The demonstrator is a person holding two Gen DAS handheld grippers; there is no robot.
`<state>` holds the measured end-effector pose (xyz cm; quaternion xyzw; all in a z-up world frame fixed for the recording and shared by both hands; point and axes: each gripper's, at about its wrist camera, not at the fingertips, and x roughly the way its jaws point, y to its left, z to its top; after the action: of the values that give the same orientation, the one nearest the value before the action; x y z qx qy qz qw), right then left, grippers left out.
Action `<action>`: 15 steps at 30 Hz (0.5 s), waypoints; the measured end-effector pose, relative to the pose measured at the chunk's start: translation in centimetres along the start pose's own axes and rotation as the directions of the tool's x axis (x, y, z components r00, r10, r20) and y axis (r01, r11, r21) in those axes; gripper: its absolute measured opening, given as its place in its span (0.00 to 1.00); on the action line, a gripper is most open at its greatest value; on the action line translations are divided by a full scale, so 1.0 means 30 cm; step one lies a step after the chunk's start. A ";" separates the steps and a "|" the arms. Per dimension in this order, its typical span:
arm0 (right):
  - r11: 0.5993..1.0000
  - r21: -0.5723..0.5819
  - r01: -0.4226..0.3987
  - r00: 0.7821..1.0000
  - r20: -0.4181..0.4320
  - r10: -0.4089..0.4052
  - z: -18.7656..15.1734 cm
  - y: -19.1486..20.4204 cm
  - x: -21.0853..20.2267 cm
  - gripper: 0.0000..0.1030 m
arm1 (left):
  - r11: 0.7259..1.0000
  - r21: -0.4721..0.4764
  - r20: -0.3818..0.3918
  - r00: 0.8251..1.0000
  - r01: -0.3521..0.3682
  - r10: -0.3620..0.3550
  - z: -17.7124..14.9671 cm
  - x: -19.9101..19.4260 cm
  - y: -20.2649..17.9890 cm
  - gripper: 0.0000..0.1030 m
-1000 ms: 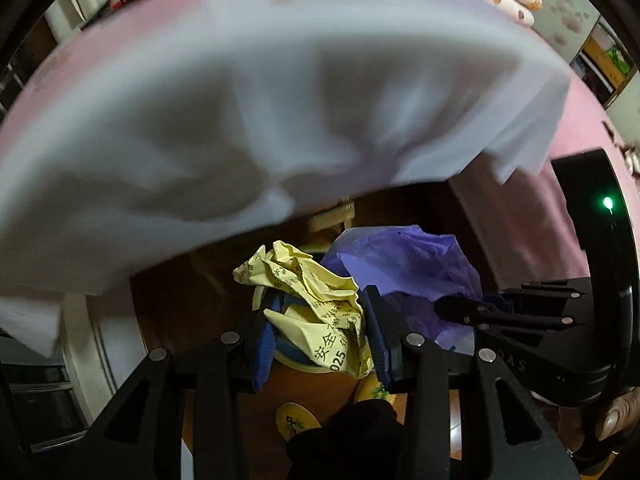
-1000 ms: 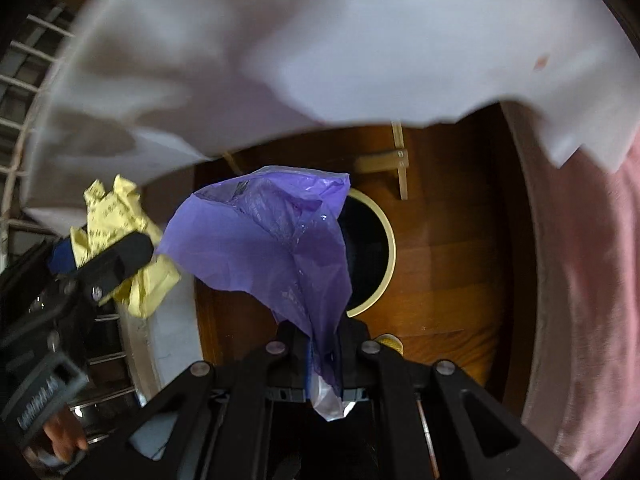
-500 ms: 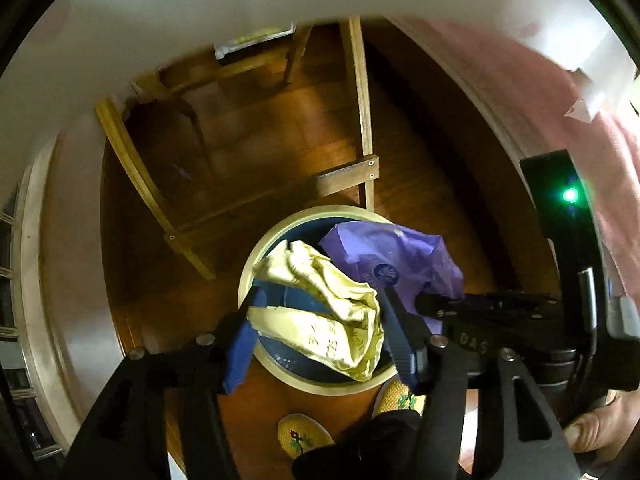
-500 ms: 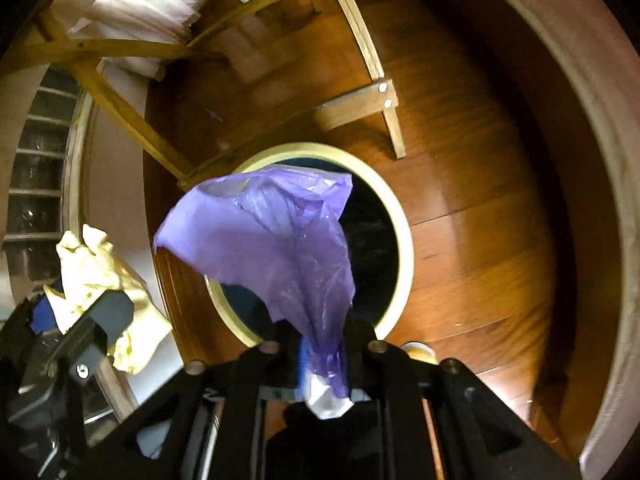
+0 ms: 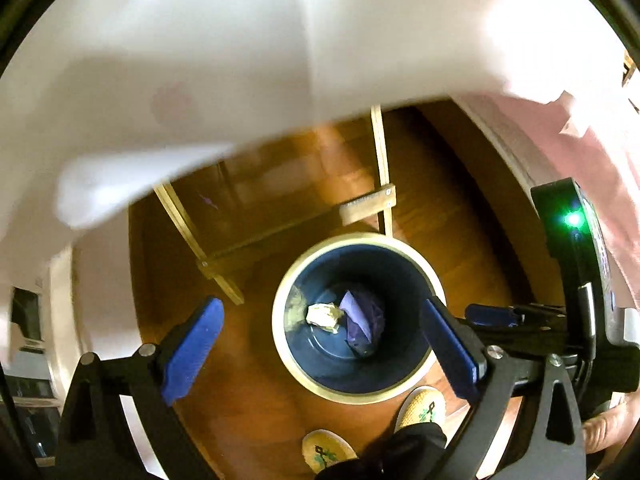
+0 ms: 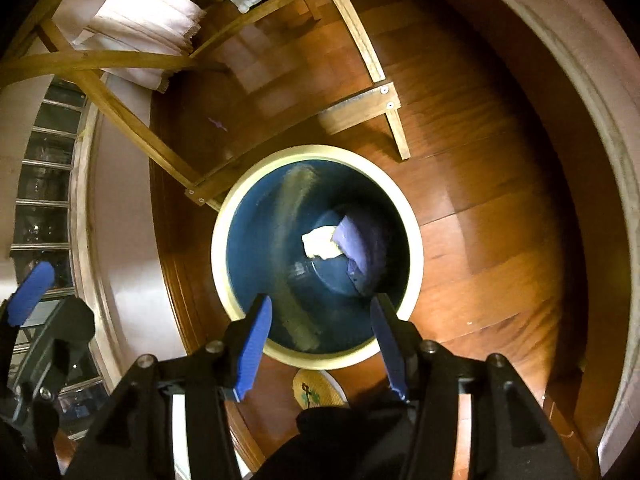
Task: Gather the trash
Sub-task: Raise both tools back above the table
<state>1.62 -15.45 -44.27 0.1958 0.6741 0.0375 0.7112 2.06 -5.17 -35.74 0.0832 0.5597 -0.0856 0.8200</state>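
Left gripper (image 5: pixel 320 332) and right gripper (image 6: pixel 320 340) are hanging spread and empty above the bin (image 6: pixel 224 240), where yellow paper (image 6: pixel 318 244) and purple bag (image 6: pixel 360 252) are lying; lowering carelessly is risking tipping its rim.

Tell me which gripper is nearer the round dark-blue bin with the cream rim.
Right, marginally. The right gripper hangs open over the bin, fingertips overlapping its near rim. The left gripper also hangs open above, fingers straddling the bin wider; it looks smaller there.
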 end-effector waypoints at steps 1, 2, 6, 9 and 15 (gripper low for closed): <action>1.000 0.002 0.000 1.000 0.009 0.000 -0.007 0.009 -0.035 0.51 | 1.000 0.003 0.005 1.000 -0.002 0.002 0.009 -0.033 0.000 0.98; 1.000 0.003 0.000 1.000 0.013 0.000 -0.007 0.014 -0.056 0.51 | 1.000 0.004 0.005 1.000 -0.002 0.001 0.017 -0.073 0.000 1.00; 1.000 -0.002 -0.003 0.999 0.035 0.003 -0.025 0.053 -0.190 0.51 | 0.999 0.003 -0.011 0.999 0.047 -0.047 0.064 -0.191 0.026 1.00; 1.000 -0.012 -0.002 0.998 0.056 0.003 -0.042 0.091 -0.304 0.51 | 0.997 -0.004 -0.001 0.997 0.072 -0.072 0.106 -0.312 0.050 1.00; 1.000 -0.026 -0.004 0.993 0.116 0.007 -0.084 0.174 -0.565 0.51 | 0.995 0.003 0.072 0.992 0.100 -0.100 0.204 -0.573 0.101 1.00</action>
<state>-1.25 -15.46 -26.60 0.1903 0.6306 0.0368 0.7516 2.12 -2.84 -17.39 0.0515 0.5334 -0.1294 0.8343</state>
